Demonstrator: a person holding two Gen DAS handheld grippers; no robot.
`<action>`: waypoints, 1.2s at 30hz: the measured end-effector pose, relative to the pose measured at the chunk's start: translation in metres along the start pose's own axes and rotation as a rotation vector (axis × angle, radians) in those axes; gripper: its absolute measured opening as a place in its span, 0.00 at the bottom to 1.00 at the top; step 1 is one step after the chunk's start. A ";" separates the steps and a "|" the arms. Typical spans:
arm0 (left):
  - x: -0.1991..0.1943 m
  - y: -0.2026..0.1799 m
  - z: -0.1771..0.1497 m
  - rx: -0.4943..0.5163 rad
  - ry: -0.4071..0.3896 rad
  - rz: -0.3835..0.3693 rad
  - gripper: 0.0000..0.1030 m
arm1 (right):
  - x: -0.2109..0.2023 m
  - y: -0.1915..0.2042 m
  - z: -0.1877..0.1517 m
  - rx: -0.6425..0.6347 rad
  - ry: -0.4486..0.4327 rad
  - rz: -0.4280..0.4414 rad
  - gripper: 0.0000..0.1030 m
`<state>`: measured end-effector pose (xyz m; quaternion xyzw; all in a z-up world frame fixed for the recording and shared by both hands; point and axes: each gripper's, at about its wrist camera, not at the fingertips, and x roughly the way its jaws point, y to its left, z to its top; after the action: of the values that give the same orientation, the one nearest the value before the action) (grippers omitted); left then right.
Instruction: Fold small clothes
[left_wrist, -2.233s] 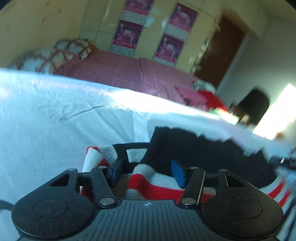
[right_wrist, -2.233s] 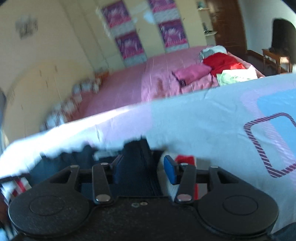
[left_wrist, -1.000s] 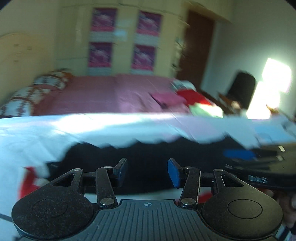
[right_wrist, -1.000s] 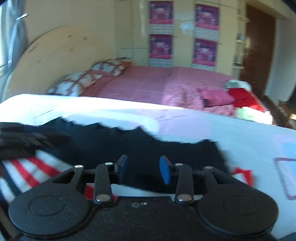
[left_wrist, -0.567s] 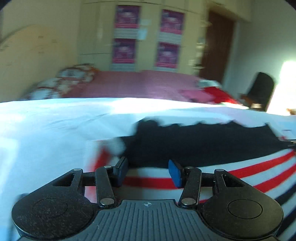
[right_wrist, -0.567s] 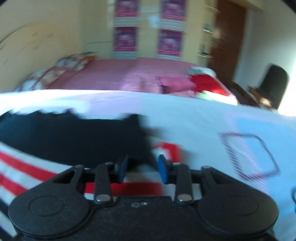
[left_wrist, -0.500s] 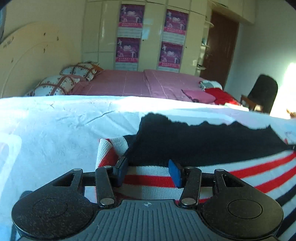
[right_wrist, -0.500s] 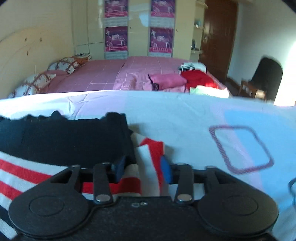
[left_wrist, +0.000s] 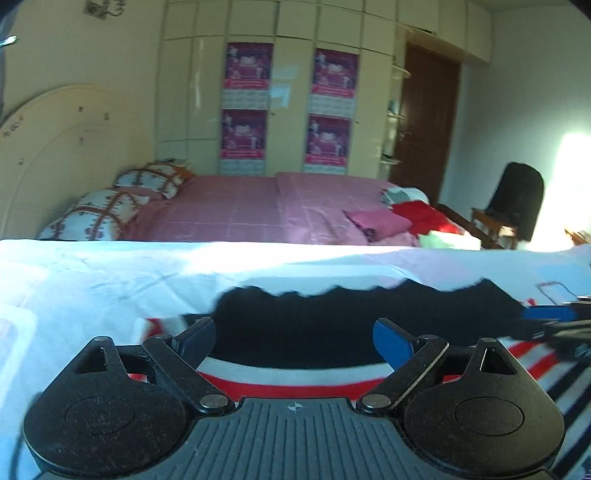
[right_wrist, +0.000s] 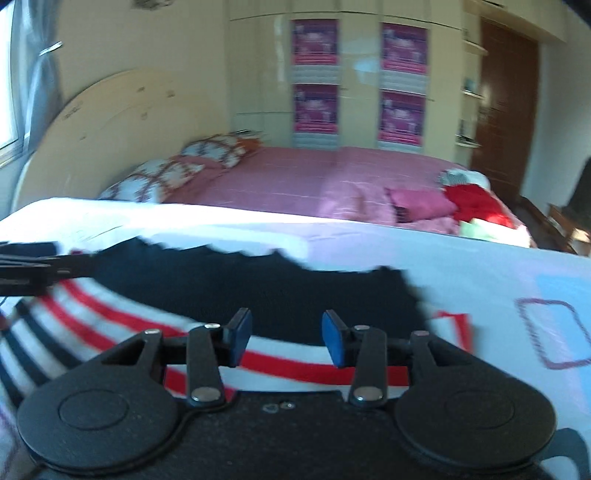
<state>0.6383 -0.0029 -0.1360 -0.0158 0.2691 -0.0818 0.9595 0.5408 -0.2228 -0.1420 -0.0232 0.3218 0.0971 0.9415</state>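
While I hold both tools low over the cloth, this is my read:

Containers: I see none on the white sheet (left_wrist: 92, 280), only cloth lying on it.

Sweater: the striped knit (left_wrist: 303, 380) lies flat on the sheet, its black band (left_wrist: 332, 325) on the far side and the red, white and dark stripes on the near side. In the right wrist view the same garment (right_wrist: 122, 314) fills the near left and its black band (right_wrist: 258, 288) ends at a ragged far edge.

Long axis: it runs left to right across both views, with the far edge roughly level.

Left gripper (left_wrist: 295, 338): spread wide, nothing between the blue pads, hovering just over the stripes at the sweater's left end; I cannot tell whether it touches the cloth.

Right gripper (right_wrist: 286, 336): fingers apart at a moderate gap, nothing between them, low over the stripes near the sweater's right end. It also shows at the right edge of the left wrist view (left_wrist: 554, 325).

Around: beyond the sheet, a pink bed (left_wrist: 258, 210) with patterned pillows (left_wrist: 110, 210) on its left and a heap of pink and red clothes (left_wrist: 406, 221) on its right.

Further off: a cream wardrobe (left_wrist: 288, 92) with magenta posters, a brown door (left_wrist: 428, 122), and a dark chair (left_wrist: 517, 199) at far right.

In the way: nothing lies between either tool and the sweater.
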 end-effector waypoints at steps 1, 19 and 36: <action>0.000 -0.004 -0.002 -0.006 0.005 -0.009 0.89 | 0.001 0.007 0.000 -0.003 0.002 0.012 0.40; -0.016 0.039 -0.057 0.056 0.109 0.050 0.92 | -0.007 -0.030 -0.038 -0.047 0.078 -0.136 0.45; -0.052 -0.043 -0.055 0.123 0.069 -0.028 0.93 | -0.044 0.041 -0.040 0.006 0.015 0.057 0.48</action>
<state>0.5597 -0.0361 -0.1534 0.0422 0.2964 -0.1120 0.9475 0.4752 -0.1942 -0.1459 -0.0120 0.3297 0.1230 0.9360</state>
